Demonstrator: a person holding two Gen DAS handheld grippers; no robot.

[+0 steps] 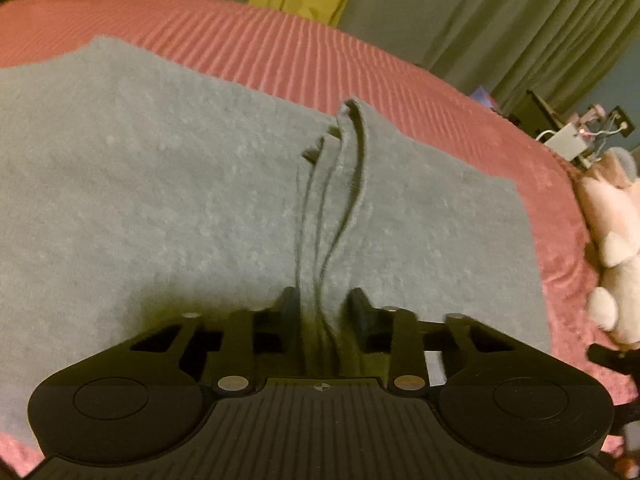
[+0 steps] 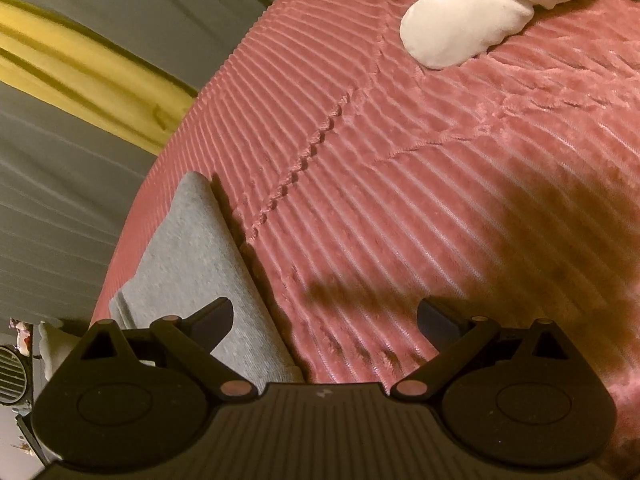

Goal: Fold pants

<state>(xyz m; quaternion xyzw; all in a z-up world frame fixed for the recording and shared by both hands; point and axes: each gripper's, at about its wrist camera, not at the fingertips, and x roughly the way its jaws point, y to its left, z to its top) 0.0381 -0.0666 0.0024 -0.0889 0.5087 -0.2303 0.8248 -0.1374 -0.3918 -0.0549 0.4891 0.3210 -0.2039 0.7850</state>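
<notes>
Left gripper (image 1: 322,300) fingers are clamping a bunched stack of grey pants (image 1: 140,200) layers, rest of the pants lying spread on the pink ribbed bed cover (image 1: 300,52). Right gripper (image 2: 325,316) fingers are hanging spread wide, gripping nothing, its left finger over a folded pants edge (image 2: 192,256). White plush toy (image 2: 464,28) is sitting further along the bed, well apart from the fingers.
</notes>
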